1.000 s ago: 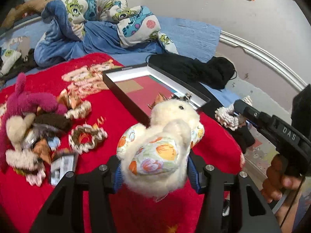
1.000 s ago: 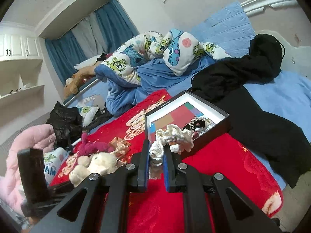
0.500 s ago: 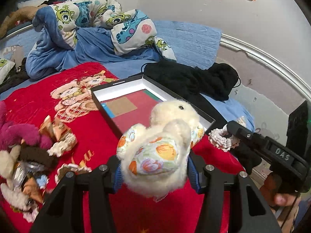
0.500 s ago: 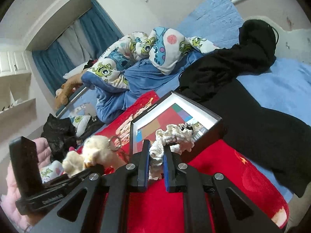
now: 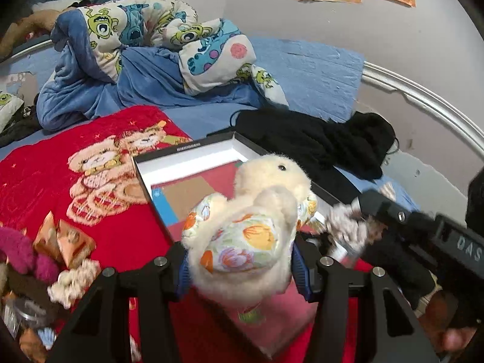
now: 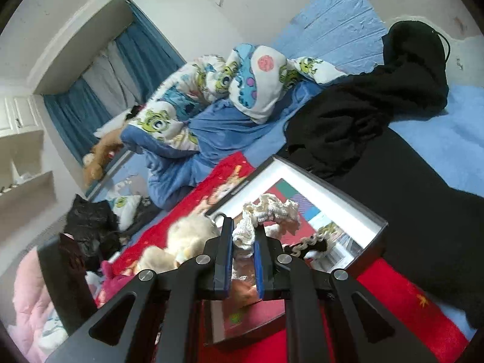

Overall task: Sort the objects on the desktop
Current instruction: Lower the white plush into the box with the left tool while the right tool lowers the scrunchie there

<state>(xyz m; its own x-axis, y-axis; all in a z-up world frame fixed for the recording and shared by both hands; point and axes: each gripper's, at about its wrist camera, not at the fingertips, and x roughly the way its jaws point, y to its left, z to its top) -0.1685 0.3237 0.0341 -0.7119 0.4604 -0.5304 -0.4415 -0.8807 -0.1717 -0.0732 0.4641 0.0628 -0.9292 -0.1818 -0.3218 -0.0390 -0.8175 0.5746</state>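
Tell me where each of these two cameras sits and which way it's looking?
Left wrist: on the left claw, looking along its fingers across the bed at the open box; the claw grips a plush toy. The right claw and a hand show at right.
Right wrist: on the right claw, facing the box and quilt; it pinches a lace scrunchie.
Shared: box, toy, scrunchie, red blanket, black clothes.
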